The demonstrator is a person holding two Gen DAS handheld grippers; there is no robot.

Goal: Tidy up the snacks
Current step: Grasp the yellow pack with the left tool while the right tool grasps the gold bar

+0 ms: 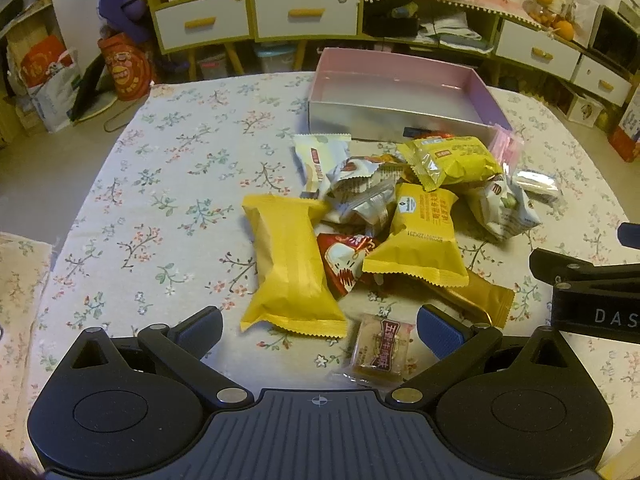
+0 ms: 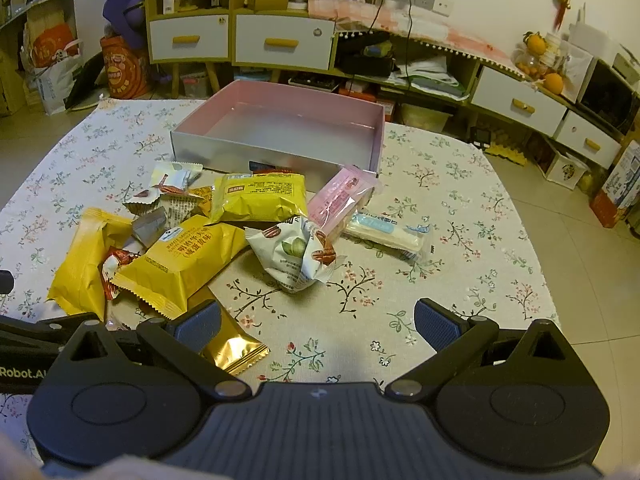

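Note:
A pile of wrapped snacks lies on the floral tablecloth in front of an empty pink box (image 1: 400, 92) (image 2: 280, 128). The pile holds a large yellow packet (image 1: 290, 266), further yellow packets (image 1: 420, 236) (image 2: 256, 196), a nut pouch (image 2: 300, 256), a pink packet (image 2: 340, 196) and a white bar (image 2: 386, 232). My left gripper (image 1: 320, 330) is open, low over the table, with the large yellow packet and a small brown candy (image 1: 378, 350) between its fingers. My right gripper (image 2: 316, 322) is open and empty, near a gold packet (image 2: 236, 346).
The table (image 1: 180, 184) stands in a cluttered room. Shelves with white drawers (image 1: 304, 12) line the far wall. Bags (image 1: 124, 68) sit on the floor at left. The right gripper's body (image 1: 592, 296) shows at the left wrist view's right edge.

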